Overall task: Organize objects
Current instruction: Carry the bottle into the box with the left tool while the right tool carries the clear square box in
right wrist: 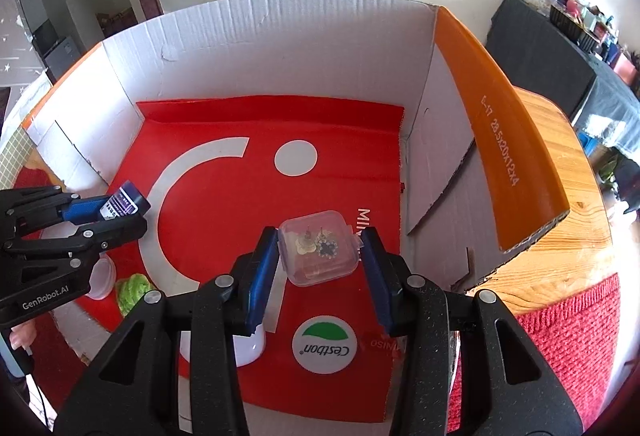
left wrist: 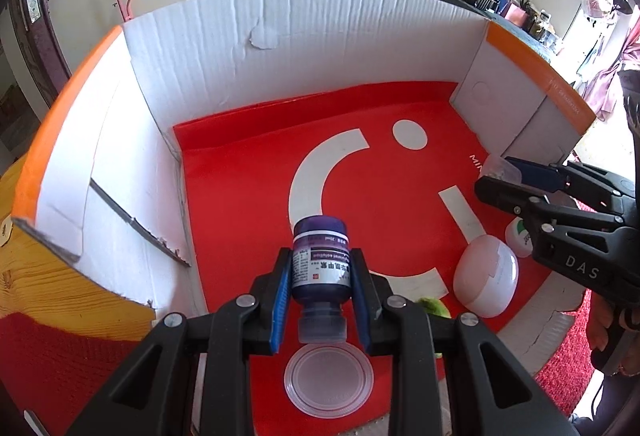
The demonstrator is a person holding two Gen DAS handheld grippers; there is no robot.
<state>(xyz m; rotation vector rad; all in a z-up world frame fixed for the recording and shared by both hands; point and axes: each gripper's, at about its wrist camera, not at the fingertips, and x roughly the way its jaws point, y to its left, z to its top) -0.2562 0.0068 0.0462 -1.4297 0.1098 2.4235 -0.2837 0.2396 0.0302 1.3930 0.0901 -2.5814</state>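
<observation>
Left tongs point(left wrist: 320, 272) clamp a purple bottle point(left wrist: 320, 260); right tongs point(right wrist: 320, 260) clamp a clear case point(right wrist: 318, 248), both over the box point(left wrist: 280, 47).

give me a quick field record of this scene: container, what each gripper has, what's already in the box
container: open white corrugated cardboard box with orange flaps, red printed sheet on its floor
left hand-held gripper: shut on a dark purple labelled bottle, held over the box
right hand-held gripper: shut on a small clear plastic case with tiny trinkets inside
in box: white egg-shaped case, white round Cestbon lid, clear round plastic lid, green fuzzy item
</observation>
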